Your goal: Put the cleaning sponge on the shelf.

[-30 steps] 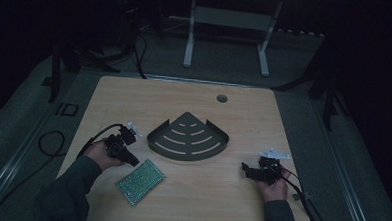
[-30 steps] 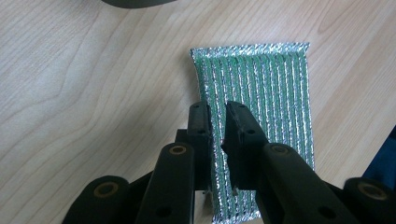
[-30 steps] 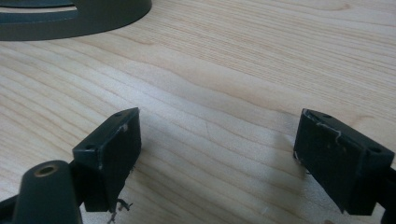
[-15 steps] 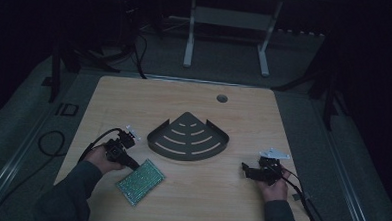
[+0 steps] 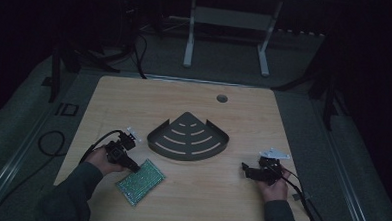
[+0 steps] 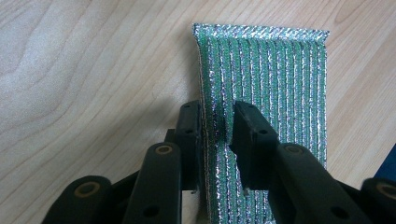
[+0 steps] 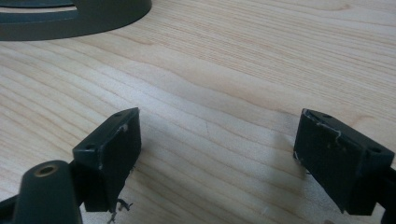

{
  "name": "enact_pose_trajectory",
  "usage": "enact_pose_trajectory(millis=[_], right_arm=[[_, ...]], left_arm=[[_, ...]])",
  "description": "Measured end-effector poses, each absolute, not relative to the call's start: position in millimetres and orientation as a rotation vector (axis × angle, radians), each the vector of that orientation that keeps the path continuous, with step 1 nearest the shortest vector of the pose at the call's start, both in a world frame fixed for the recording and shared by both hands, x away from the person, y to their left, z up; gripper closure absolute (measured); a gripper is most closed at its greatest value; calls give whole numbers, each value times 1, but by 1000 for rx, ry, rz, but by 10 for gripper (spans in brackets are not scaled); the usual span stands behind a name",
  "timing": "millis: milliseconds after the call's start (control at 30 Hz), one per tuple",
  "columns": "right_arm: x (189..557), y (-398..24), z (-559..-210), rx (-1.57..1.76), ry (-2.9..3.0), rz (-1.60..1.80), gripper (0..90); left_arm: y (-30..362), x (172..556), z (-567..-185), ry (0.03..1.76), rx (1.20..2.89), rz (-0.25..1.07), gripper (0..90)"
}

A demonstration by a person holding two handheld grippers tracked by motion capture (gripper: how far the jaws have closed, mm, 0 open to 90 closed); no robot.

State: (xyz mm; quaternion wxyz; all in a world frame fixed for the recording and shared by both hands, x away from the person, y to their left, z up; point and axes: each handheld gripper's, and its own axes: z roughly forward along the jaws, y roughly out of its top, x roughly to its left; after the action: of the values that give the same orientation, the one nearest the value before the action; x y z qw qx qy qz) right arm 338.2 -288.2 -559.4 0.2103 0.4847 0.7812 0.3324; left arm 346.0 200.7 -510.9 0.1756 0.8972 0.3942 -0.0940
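Your left tongs (image 6: 217,128) straddle the near edge of the green scouring pad (image 6: 275,88), having just been opening; the pads no longer pinch it. The pad lies flat on the surface (image 5: 190,200), before the corner rack (image 5: 188,138). Your right tongs (image 7: 217,158) rest spread, empty. Lifting now risks snagging and dragging the pad.

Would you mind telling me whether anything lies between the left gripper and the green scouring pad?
Nothing visible does. The left gripper is already at the green scouring pad, its jaws astride the pad's near left edge. They have just been opening, with that edge between them. The pad lies flat on the table.
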Motion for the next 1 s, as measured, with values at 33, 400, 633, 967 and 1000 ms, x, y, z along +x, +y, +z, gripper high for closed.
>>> enact_pose_trajectory(millis=[33, 400, 633, 967, 1000], right_arm=[[338, -288, -559, 1348, 2172, 924, 143], [338, -288, -559, 1347, 2172, 924, 144], [338, -288, -559, 1347, 2172, 924, 143], [338, -288, -559, 1348, 2172, 924, 143], [338, -288, -559, 1347, 2172, 924, 143]], left_arm=[[201, 346, -512, 1119, 2538, -272, 706], [202, 346, -518, 1130, 2516, -313, 723], [201, 347, -519, 1142, 2513, -334, 773], [199, 347, -515, 1151, 2528, -323, 900], [199, 347, -515, 1158, 2522, -320, 900]])
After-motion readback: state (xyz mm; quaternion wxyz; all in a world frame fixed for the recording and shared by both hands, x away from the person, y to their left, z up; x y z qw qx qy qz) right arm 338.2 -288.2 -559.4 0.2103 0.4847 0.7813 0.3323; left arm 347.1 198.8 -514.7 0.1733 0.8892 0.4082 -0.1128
